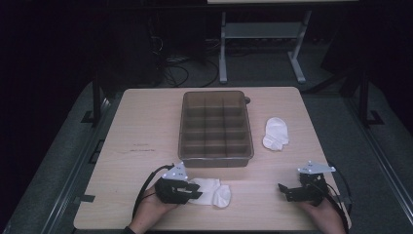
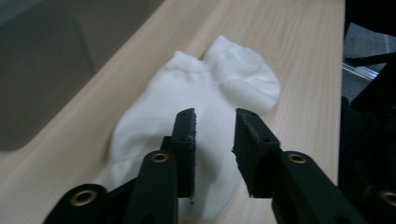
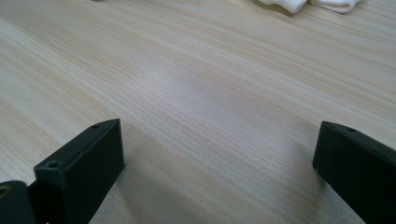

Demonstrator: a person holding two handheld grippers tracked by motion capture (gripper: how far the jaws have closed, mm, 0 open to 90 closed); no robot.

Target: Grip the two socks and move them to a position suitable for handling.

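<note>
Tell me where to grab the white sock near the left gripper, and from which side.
Grip the near white sock at its flat foot end, under the left hand-held gripper, coming from above. It lies flat on the table, so the open jaws should probably pinch up a fold.

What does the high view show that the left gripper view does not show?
The high view alone gives the whole divided organiser box, a second white sock lying right of that box, and the right hand-held gripper resting open over bare wood. The left gripper view alone gives the close look: its jaws stand slightly apart just above the near sock, not closed on it. Both show that near sock, the left hand-held gripper and the wooden table.
</note>
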